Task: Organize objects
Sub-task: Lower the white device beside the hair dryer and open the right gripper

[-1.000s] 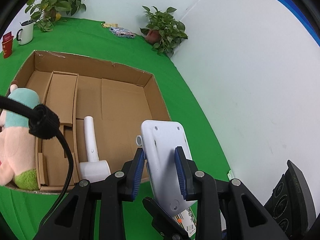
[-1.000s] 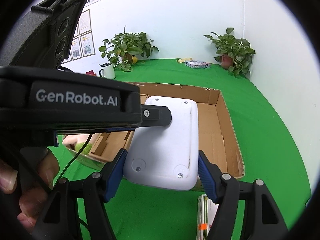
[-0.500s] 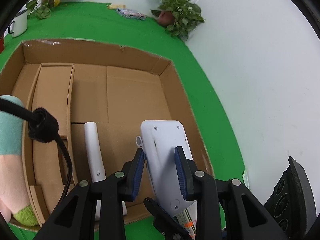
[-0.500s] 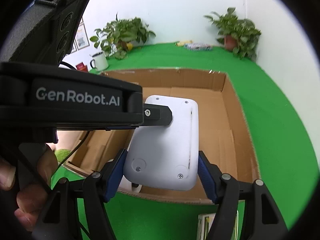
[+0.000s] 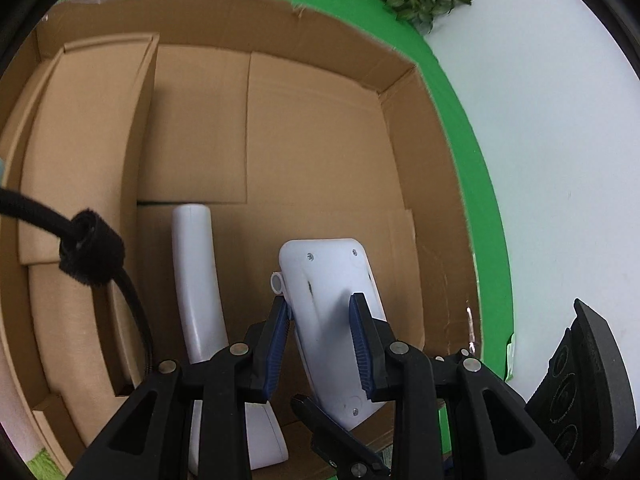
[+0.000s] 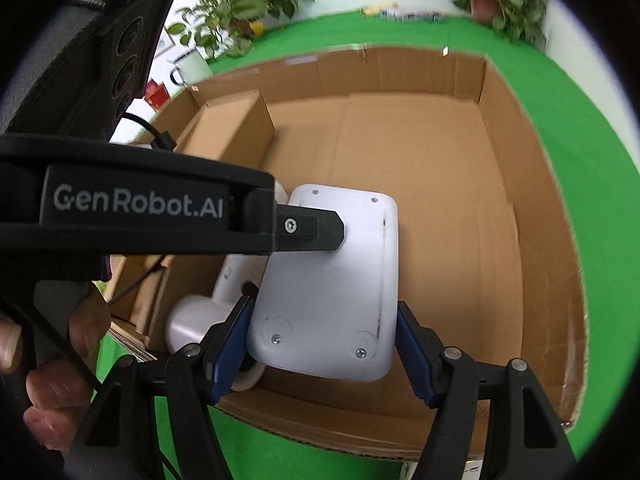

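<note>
Above the cardboard box (image 6: 532,208), white screw-studded plastic casing (image 6: 332,280) clamped between both hand-held grippers (image 5: 320,344) (image 6: 324,344).

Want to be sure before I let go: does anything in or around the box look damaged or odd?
Minor things only. The white device held by both grippers has a dark scuff line along its back. The box rim is ragged and torn at the far wall.

Left gripper (image 5: 320,336) and right gripper (image 6: 322,344) both clamped on white device (image 6: 332,280)
</note>
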A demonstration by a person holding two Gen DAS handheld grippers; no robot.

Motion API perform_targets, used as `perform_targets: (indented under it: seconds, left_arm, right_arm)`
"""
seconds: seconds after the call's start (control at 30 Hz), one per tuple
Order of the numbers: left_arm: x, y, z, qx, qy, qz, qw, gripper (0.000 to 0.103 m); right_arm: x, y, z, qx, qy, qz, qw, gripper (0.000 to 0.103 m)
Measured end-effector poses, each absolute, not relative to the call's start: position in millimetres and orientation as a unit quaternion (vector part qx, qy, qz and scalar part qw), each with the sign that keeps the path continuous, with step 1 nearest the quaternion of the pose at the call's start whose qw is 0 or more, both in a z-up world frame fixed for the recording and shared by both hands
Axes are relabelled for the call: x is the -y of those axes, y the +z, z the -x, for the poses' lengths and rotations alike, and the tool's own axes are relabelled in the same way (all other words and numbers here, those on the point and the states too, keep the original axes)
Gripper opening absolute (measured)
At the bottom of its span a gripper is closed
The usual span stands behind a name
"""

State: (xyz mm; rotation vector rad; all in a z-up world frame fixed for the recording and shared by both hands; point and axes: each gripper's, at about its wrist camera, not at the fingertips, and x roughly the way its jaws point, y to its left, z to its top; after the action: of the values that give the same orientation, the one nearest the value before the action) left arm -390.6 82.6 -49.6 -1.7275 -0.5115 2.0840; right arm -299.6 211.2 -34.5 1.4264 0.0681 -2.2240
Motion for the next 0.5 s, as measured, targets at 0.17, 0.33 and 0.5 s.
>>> perform_targets:
  seconds: [0.17, 0.33, 0.5]
  left_arm:
    - [-81, -60, 393, 0.165, 0.742, 0.624, 0.182, 0.022]
    - [-78, -56, 389, 0.149, 0.747, 0.622, 0.18, 0.021]
    - [-68, -32, 376, 0.143, 0.769, 0.593, 0.19, 0.021]
  right_arm:
    - [-211, -51, 302, 0.002, -0.78, -0.571, 0.256, 0.071]
    - [-208, -53, 297, -0.019, -0.767, -0.584, 0.266, 0.072]
    - [-215, -47, 292, -0.019, -0.771, -0.581, 0.26, 0.071]
